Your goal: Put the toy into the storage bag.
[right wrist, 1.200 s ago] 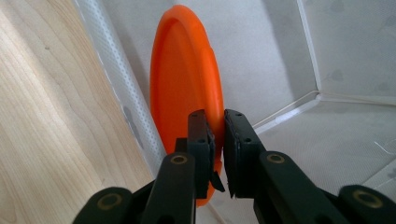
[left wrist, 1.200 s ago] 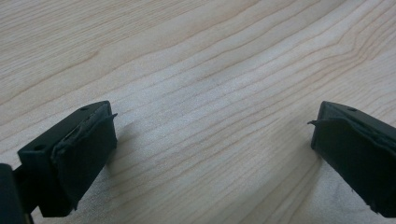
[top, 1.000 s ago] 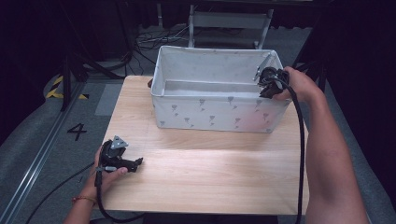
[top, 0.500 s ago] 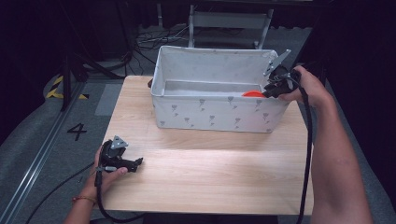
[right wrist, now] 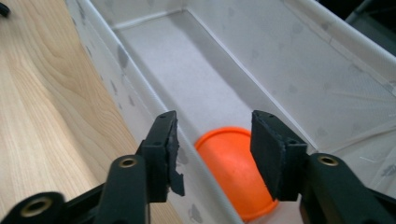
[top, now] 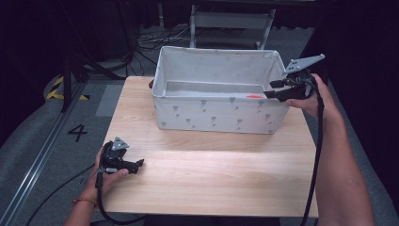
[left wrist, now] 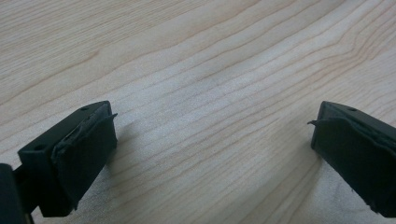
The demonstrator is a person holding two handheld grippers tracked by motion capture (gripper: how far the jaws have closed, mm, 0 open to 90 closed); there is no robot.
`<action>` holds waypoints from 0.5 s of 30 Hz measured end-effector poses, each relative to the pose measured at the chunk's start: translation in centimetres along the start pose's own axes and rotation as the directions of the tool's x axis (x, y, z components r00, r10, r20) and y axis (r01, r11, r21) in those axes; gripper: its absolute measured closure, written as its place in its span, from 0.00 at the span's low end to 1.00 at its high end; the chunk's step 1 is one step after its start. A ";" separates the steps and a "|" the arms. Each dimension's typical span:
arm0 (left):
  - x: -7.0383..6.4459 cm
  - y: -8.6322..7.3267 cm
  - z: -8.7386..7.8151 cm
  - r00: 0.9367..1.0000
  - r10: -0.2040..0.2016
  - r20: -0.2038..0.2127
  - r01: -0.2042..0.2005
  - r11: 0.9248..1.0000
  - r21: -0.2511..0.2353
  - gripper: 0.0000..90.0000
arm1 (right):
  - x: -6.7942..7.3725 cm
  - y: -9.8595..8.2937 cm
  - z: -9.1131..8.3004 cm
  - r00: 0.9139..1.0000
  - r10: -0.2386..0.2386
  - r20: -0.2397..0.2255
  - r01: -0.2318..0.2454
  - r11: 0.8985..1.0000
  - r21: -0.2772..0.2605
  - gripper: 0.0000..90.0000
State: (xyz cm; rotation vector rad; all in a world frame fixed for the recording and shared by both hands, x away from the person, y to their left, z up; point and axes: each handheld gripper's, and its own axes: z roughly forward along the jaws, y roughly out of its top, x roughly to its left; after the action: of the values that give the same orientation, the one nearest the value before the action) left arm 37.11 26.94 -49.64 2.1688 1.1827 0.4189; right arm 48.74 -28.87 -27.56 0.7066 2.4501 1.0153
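Observation:
A white fabric bin [top: 221,115] with a grey pattern stands at the back of the wooden table [top: 207,174]. An orange round object [right wrist: 233,163] lies on the bin's floor at its right end, its edge [top: 254,96] just showing in the high view. My right gripper [top: 275,92] hovers open above the bin's right rim, jaws apart over the orange object [right wrist: 212,154] with nothing between them. My left gripper [top: 136,165] rests low at the table's front left, open, with only bare wood between its jaws [left wrist: 210,140].
The bin's near wall [right wrist: 140,107] runs under my right gripper's left jaw. A small dark thing [top: 151,84] sits behind the bin's left corner. Cables and a metal frame [top: 230,21] lie on the floor beyond the table.
My right gripper has lifted out of the bin's right end and drawn back over its rim, leaving the orange object on the bin's floor. The left gripper has not moved.

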 end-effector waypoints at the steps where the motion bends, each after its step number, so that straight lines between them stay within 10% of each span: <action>1: 0.0 0.0 0.0 1.000 0.000 0.000 0.000 1.000 0.000 0.01 | 0.3 -0.1 -0.2 1.000 0.004 0.006 -0.004 1.000 -0.014 0.54; 15: 0.0 0.0 0.0 1.000 0.001 -0.002 -0.001 1.000 0.001 0.01 | 4.7 -1.7 -2.3 0.996 -0.001 0.088 0.014 0.989 -0.148 0.36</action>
State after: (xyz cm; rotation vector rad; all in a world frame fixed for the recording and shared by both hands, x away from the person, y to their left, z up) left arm 37.10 26.94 -49.63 2.1697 1.1836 0.4214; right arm 43.28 -28.42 -28.08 0.6769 2.2736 1.1262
